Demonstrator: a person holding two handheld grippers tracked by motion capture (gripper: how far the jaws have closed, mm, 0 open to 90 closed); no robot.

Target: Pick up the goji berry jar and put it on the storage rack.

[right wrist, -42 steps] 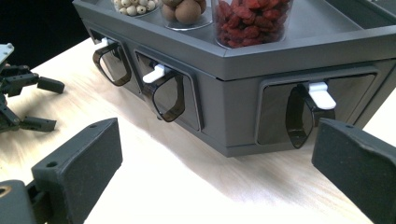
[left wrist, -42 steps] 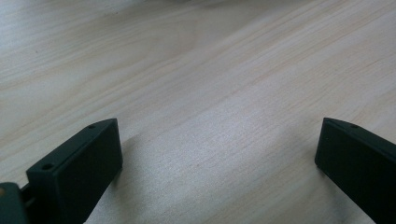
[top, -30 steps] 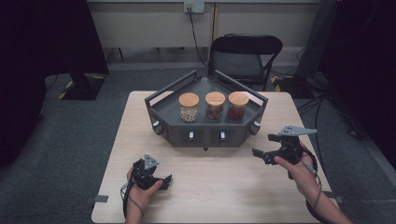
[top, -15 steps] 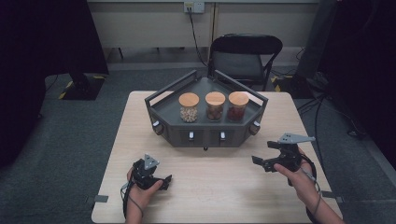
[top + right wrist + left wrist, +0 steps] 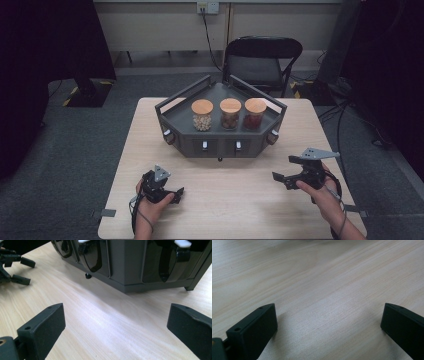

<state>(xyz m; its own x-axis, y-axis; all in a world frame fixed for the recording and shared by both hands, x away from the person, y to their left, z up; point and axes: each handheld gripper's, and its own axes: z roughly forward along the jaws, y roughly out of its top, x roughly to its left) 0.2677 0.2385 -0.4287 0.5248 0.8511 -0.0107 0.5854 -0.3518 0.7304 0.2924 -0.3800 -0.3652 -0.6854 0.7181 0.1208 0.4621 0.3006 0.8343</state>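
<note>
A dark grey angular stand (image 5: 220, 145) sits at the back middle of the light wooden table (image 5: 235, 210). On its deck stand three glass jars with wooden lids: one with pale contents (image 5: 202, 114), one with brown (image 5: 230, 113), one with red (image 5: 255, 113). My left gripper (image 5: 174, 192) rests low on the table at the front left, open, with bare wood between its fingers (image 5: 254, 330). My right gripper (image 5: 286, 169) is held at the front right, open and empty, pointing at the stand's front wall (image 5: 130, 267). The left gripper (image 5: 15, 267) is also in the right gripper view.
Small white-tipped handles (image 5: 204, 145) (image 5: 238, 145) line the stand's front. A small black foot (image 5: 88, 275) sticks out under it. A black folding chair (image 5: 262, 60) stands behind the table. Bare tabletop lies between the two grippers and the stand.
My right gripper has drawn back from the stand toward the table's near edge and dropped a little. The left gripper has stayed where it was.
</note>
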